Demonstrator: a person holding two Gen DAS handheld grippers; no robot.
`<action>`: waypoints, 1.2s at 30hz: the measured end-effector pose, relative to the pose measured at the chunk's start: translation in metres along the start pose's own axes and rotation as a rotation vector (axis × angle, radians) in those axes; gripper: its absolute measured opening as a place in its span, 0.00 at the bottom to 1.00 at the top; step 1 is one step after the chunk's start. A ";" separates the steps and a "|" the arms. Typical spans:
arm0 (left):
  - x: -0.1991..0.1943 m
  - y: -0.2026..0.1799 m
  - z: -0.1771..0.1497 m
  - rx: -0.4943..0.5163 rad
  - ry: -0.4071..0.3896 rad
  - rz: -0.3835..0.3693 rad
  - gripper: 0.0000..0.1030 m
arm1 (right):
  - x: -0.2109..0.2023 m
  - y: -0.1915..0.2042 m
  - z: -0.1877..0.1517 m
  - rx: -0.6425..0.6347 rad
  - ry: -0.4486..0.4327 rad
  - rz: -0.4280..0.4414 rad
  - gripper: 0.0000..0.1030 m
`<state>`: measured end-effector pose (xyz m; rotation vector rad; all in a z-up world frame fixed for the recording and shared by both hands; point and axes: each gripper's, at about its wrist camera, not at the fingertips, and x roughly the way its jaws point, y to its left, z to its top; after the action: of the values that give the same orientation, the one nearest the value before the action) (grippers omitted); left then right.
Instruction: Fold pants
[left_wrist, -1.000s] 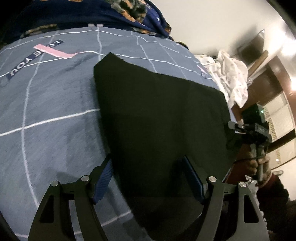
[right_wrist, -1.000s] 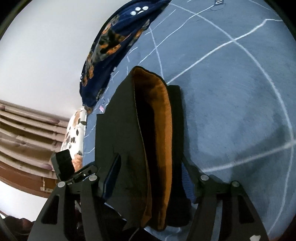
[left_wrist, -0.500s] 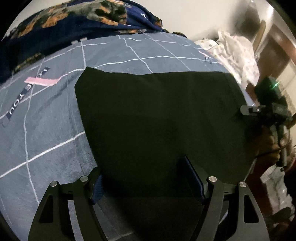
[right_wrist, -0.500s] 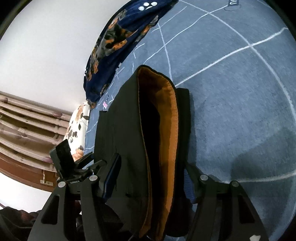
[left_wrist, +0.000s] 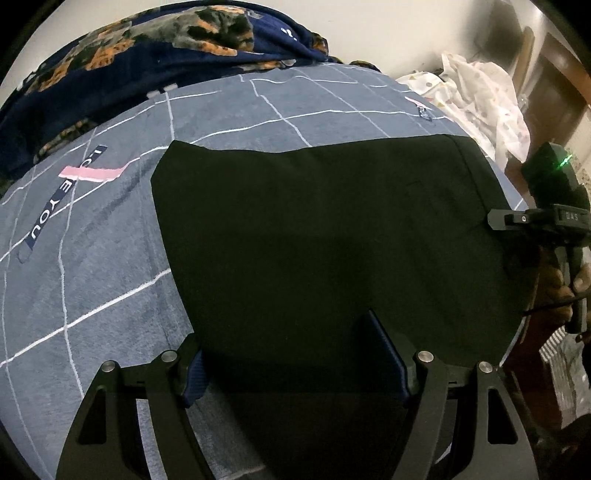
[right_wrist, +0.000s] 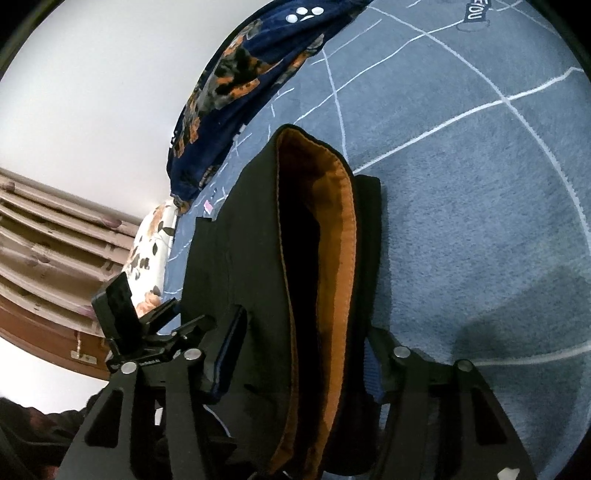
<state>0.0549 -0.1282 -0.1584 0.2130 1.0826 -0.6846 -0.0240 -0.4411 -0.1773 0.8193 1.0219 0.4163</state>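
Lying flat on the grey-blue checked bedsheet (left_wrist: 92, 277) is one pair of black pants (left_wrist: 332, 240), its orange-lined waist opening (right_wrist: 332, 258) seen gaping in the right wrist view. Compared with a second ago, the pants are seen more squarely from the left wrist, with their far edge now running level. The left gripper (left_wrist: 291, 354) is spread wide over the near hem, its pads not pressing the cloth. The right gripper (right_wrist: 299, 354) has just been closing, with the waistband between its jaws; whether the cloth is pinched cannot be told. One dark flowered blanket (left_wrist: 147, 55) is bunched along the far edge. Bare sheet is left beyond the pants on the left.
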 end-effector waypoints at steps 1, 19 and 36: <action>0.000 0.000 0.000 0.001 0.000 0.003 0.73 | 0.000 -0.001 0.000 0.000 -0.001 -0.007 0.46; 0.003 -0.002 0.003 0.004 0.009 0.018 0.74 | -0.003 -0.007 -0.007 0.004 -0.026 0.011 0.39; 0.005 0.006 0.004 -0.017 0.015 -0.018 0.83 | -0.006 -0.008 -0.010 0.016 -0.041 0.020 0.37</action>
<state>0.0633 -0.1279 -0.1620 0.1942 1.1059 -0.6912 -0.0360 -0.4465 -0.1829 0.8493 0.9811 0.4071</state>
